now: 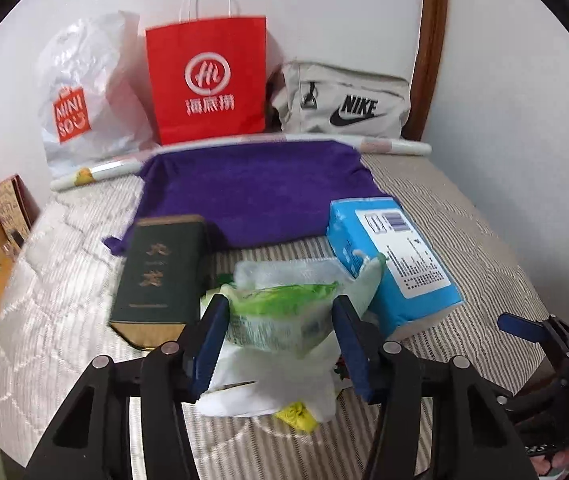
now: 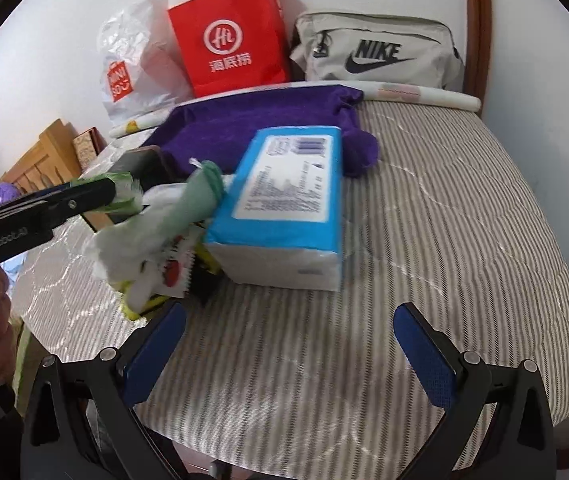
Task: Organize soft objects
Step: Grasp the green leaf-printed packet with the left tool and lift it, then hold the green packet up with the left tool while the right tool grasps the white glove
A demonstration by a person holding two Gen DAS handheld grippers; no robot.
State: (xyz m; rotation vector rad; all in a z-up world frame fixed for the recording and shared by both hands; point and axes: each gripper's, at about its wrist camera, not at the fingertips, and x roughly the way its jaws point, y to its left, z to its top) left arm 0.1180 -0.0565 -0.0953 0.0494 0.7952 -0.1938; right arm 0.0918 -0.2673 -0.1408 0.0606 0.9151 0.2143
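Between the left hand-held gripper's (image 1: 280,322) closed pads sits the green packet (image 1: 280,312).

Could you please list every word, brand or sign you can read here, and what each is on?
"MINISO": white plastic bag.
"Hi" and "海底捞": red paper bag.
"NIKE" with swoosh: grey pouch.
"GenRobot.AI", partly blurred: left gripper.
Gold characters on dark green box: blurred.
Blue tissue pack label: too small.

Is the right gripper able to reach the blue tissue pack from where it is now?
Probably yes. The right gripper is open and empty, and the blue tissue pack lies just ahead with only bare striped bedcover between. The left gripper works on the green packet beside it.
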